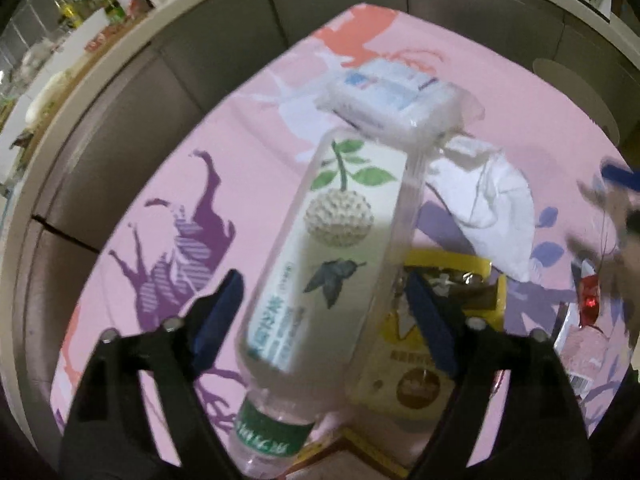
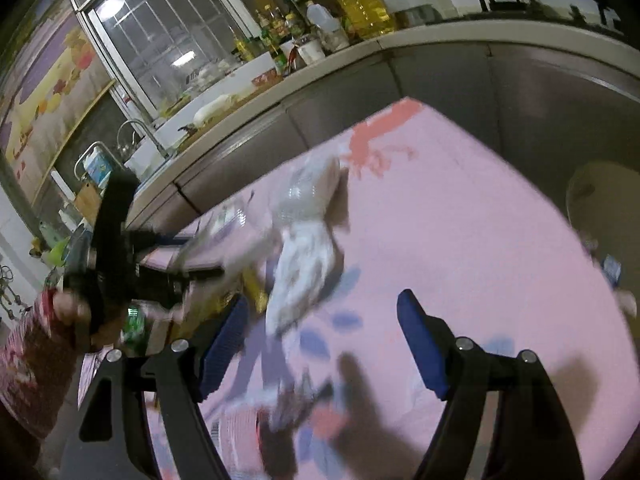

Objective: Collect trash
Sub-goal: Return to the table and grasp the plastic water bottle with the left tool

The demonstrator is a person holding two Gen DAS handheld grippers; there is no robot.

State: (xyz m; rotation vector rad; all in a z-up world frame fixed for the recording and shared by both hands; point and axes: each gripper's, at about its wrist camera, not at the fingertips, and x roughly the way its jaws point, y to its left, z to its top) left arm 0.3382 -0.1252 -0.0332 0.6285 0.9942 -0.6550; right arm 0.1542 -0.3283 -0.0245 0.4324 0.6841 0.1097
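Between the parted blue pads of the left gripper, a plastic bottle (green cap toward the camera), contact unclear from blur. Beyond its far end, a tissue pack. Right gripper spread wide, grasping nothing, above the pink tablecloth.

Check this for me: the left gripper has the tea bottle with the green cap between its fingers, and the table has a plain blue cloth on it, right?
Not quite. The cloth is pink with printed figures, not plain blue, as the left wrist view shows. The rest holds: the tea bottle with the green cap sits between the fingers of the left gripper.
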